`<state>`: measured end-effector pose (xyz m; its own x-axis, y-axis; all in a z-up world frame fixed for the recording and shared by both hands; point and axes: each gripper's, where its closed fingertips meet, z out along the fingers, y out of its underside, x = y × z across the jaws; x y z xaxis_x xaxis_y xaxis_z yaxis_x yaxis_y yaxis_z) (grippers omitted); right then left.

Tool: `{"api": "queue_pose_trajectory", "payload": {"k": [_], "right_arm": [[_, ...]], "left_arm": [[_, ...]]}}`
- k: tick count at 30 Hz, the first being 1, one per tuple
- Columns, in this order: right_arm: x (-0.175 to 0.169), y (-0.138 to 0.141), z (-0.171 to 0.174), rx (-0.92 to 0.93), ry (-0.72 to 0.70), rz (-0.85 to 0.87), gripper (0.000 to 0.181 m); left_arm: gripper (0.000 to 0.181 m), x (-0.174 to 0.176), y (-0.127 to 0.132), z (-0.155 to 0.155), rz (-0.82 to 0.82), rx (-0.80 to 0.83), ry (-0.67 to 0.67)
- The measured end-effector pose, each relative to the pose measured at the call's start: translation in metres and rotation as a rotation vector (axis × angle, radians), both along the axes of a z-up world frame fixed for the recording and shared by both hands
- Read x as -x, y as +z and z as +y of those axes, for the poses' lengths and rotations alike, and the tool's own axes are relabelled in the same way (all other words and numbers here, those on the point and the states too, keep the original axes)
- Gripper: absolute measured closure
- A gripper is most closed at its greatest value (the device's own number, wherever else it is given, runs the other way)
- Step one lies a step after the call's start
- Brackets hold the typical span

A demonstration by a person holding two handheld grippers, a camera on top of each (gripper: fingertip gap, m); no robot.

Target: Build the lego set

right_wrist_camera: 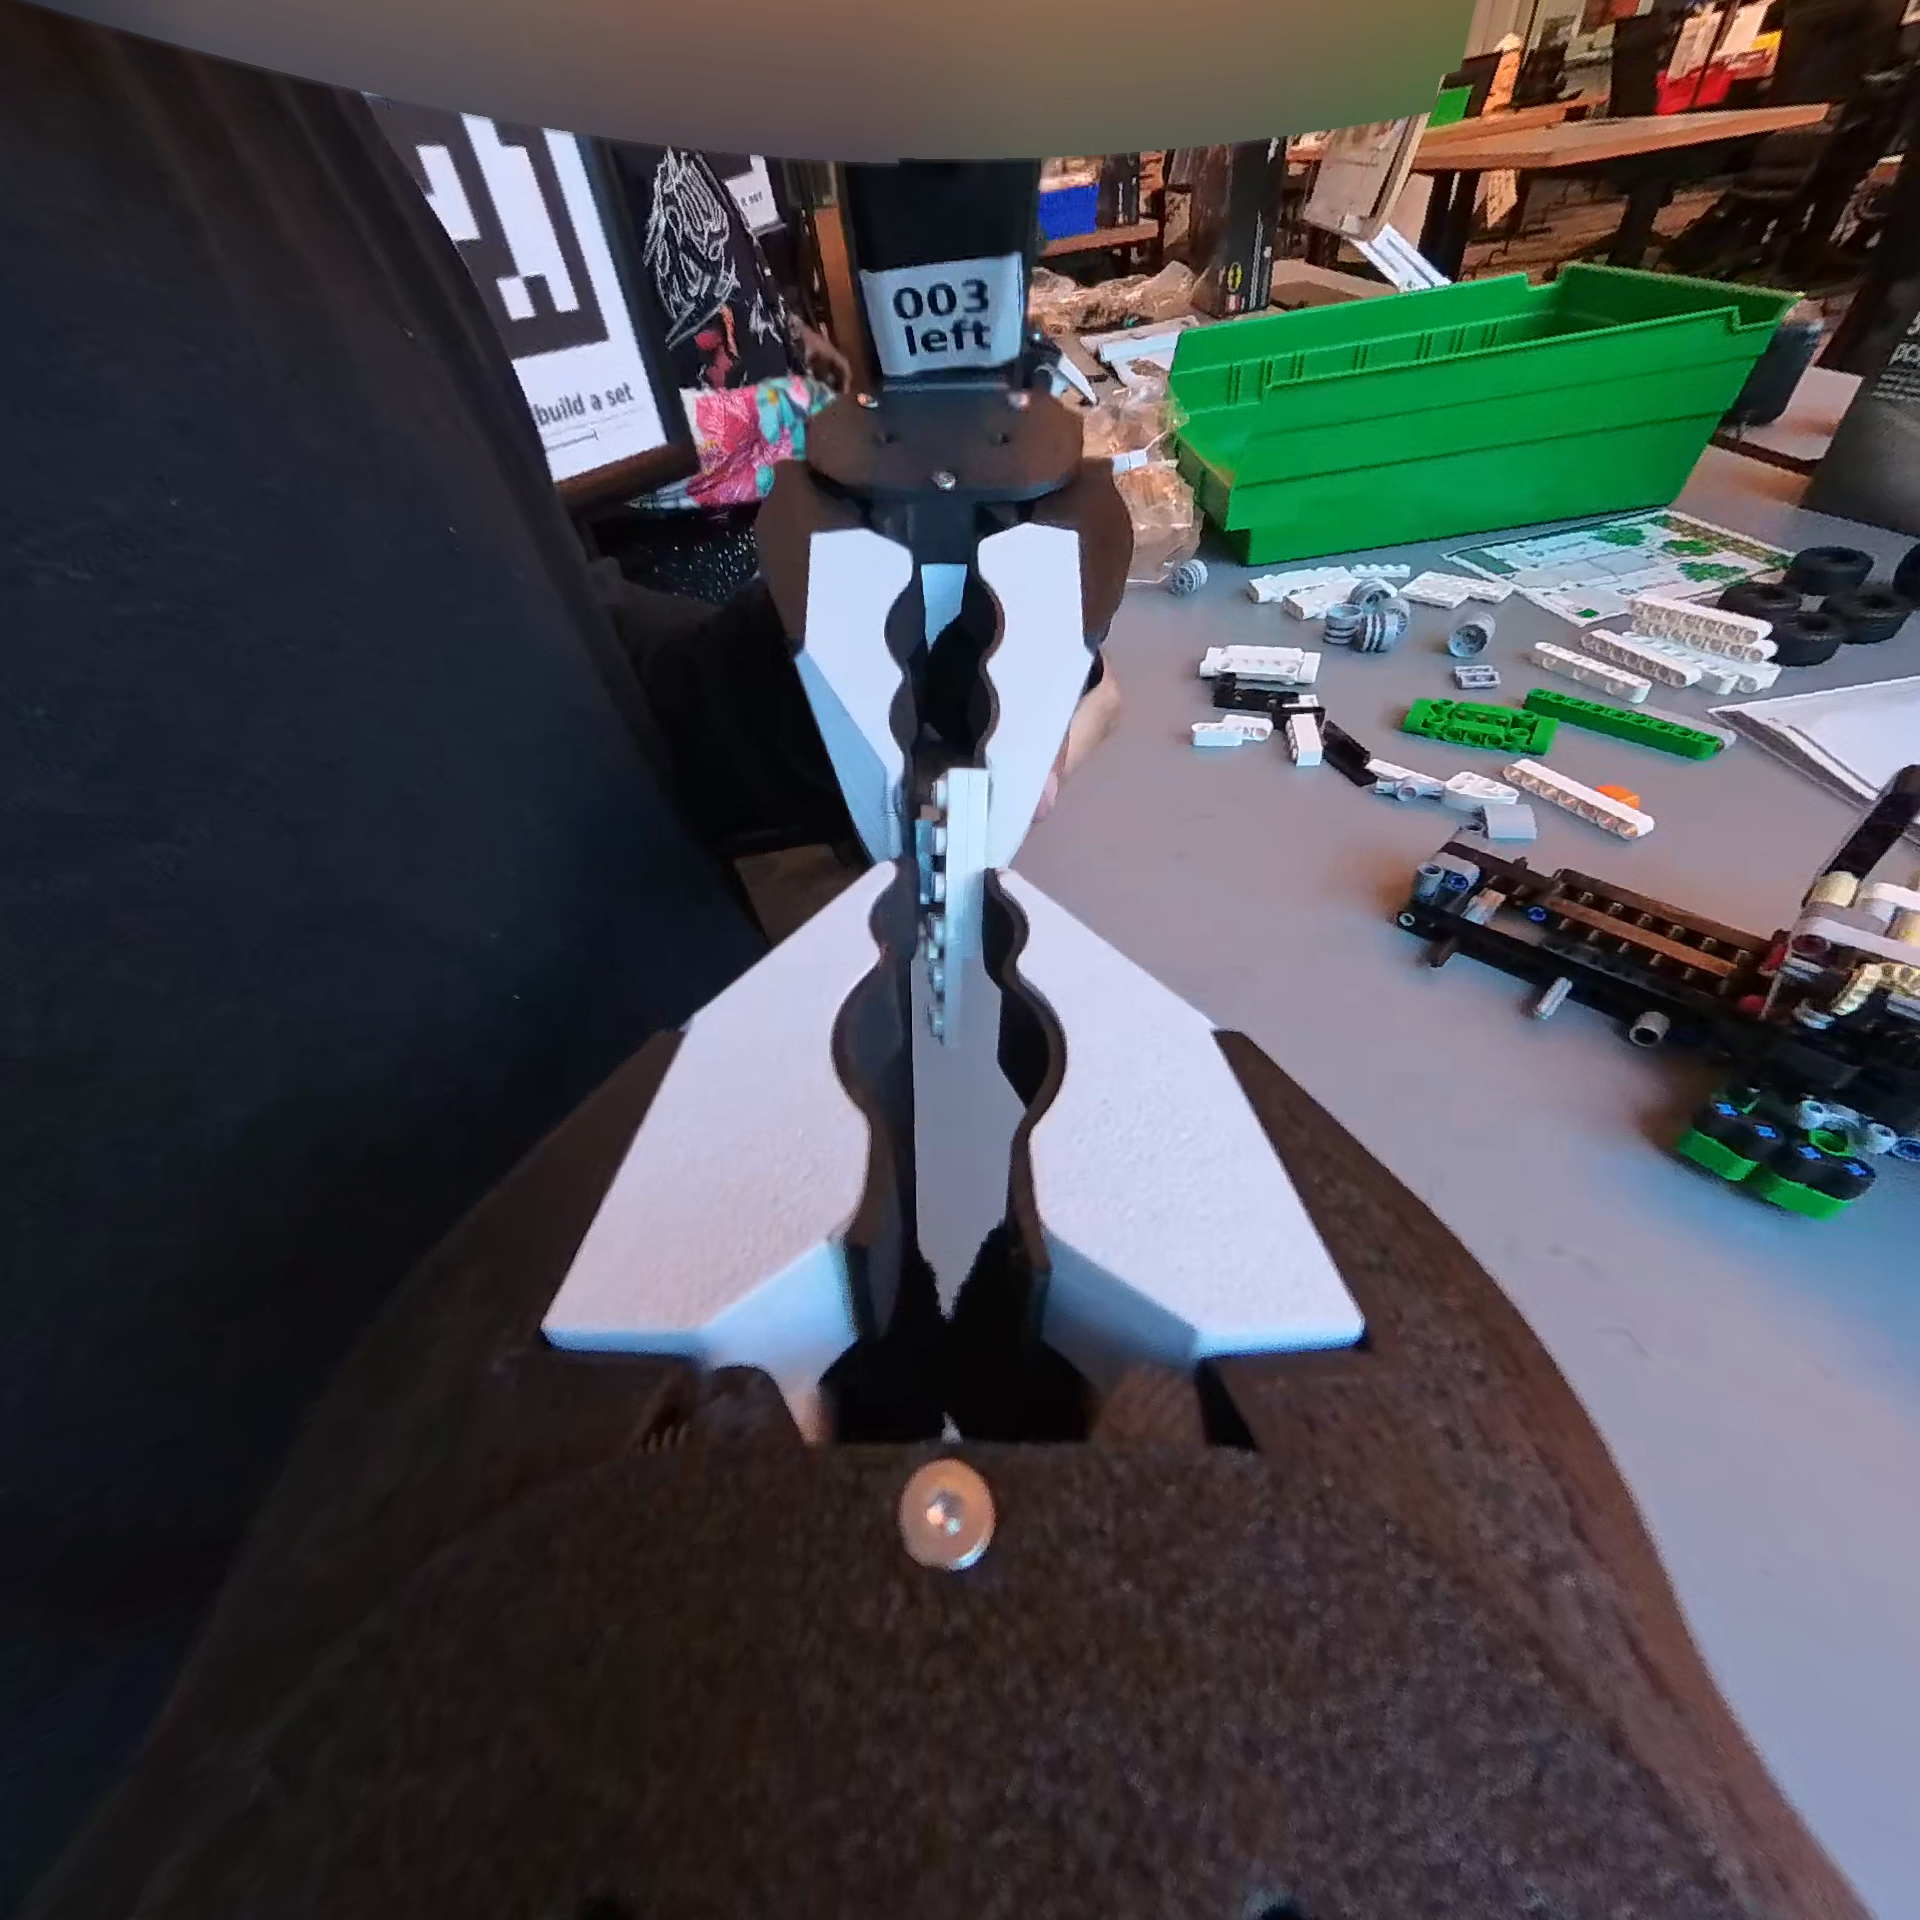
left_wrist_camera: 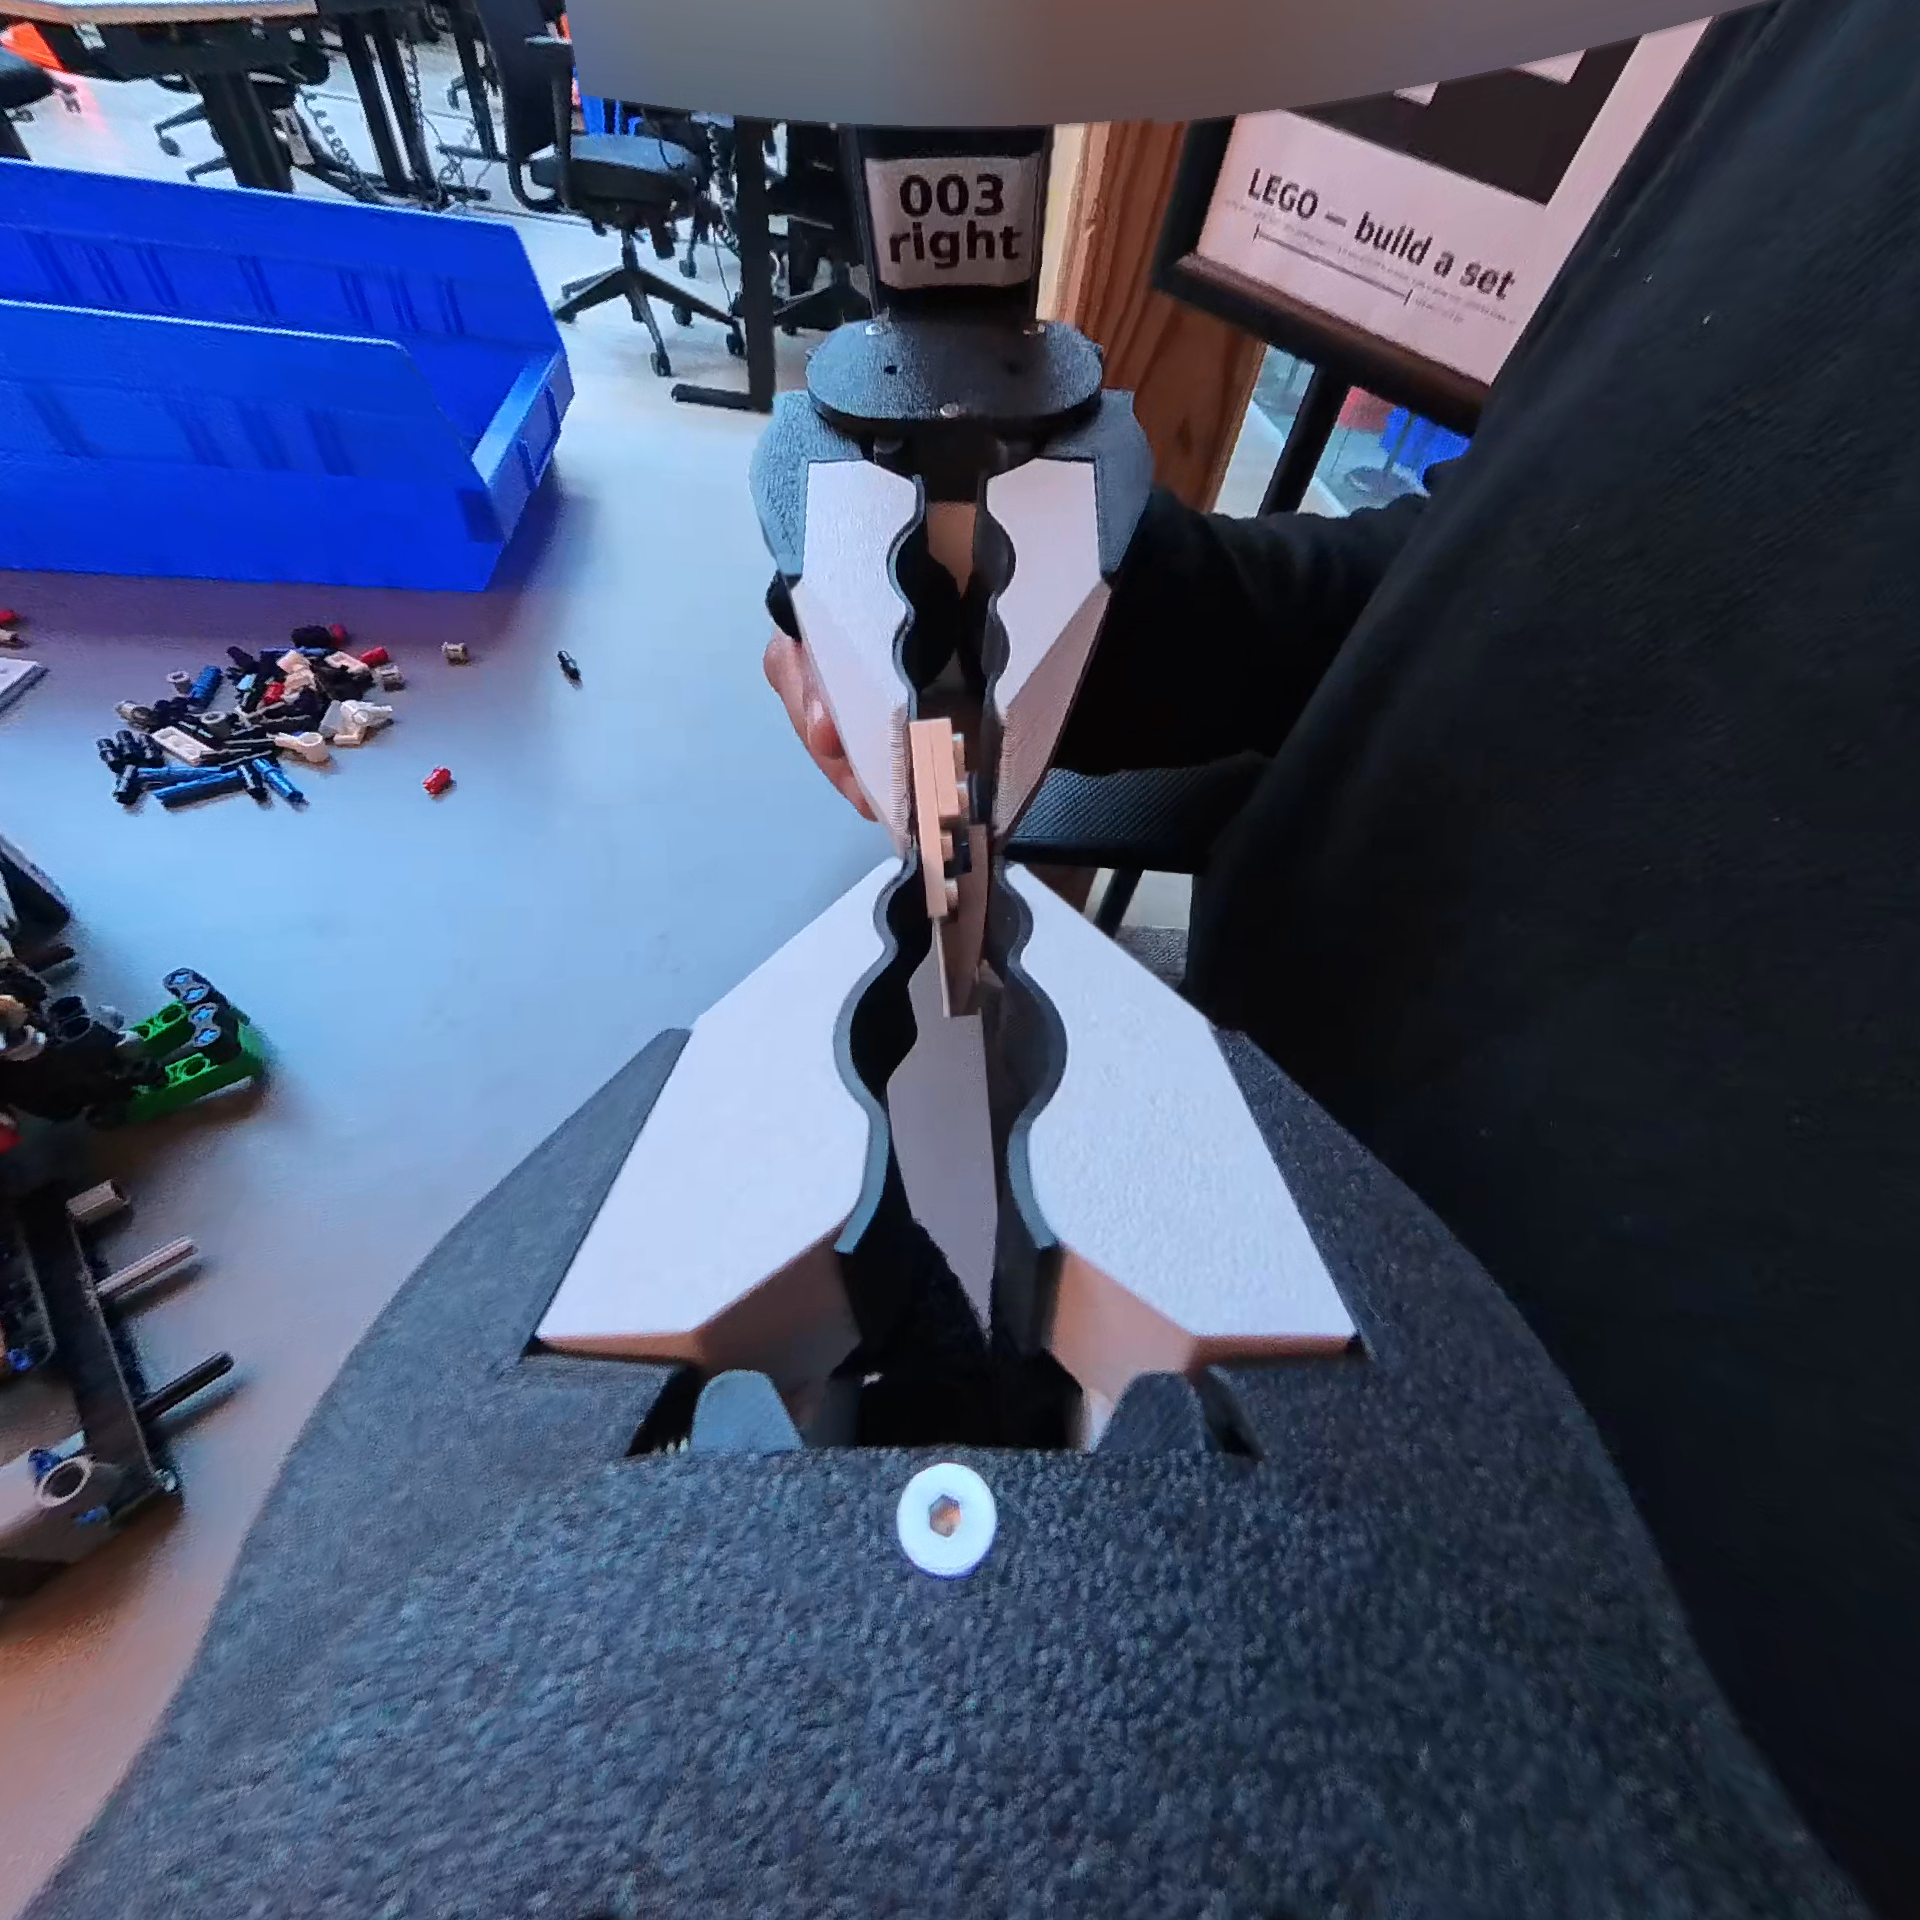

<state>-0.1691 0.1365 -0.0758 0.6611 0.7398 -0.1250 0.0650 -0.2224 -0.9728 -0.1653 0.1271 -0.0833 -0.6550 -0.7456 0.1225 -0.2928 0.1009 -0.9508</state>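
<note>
Right wrist view: grey table (right_wrist_camera: 1351,1039), then both grippers tip to tip, right gripper (right_wrist_camera: 948,883) and left gripper (right_wrist_camera: 940,800) each clamped on one white plate assembly (right_wrist_camera: 961,883). Light, rigid, slippery; grip flat faces.

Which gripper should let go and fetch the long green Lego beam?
Probably the left. In the right wrist view the green beam lies on the table far ahead, about level with the left gripper. Both grippers are shut on the white plates, so the right gripper could hold them alone.
</note>
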Motion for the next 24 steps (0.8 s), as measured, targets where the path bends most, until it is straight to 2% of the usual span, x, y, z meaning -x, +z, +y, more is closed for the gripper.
{"api": "queue_pose_trajectory", "payload": {"k": [9,18,24], "right_arm": [[0.003,-0.002,-0.006,0.009,0.036,0.02,0.174],[-0.006,0.008,-0.002,0.029,0.051,0.288,0.173],[-0.012,0.001,0.007,0.087,0.01,0.312,0.172]], "left_arm": [[0.174,0.002,-0.001,-0.005,0.008,-0.036,-0.016],[0.171,-0.002,0.01,0.002,-0.029,0.105,0.034],[0.174,-0.009,0.005,0.012,0.005,0.188,0.078]]}}
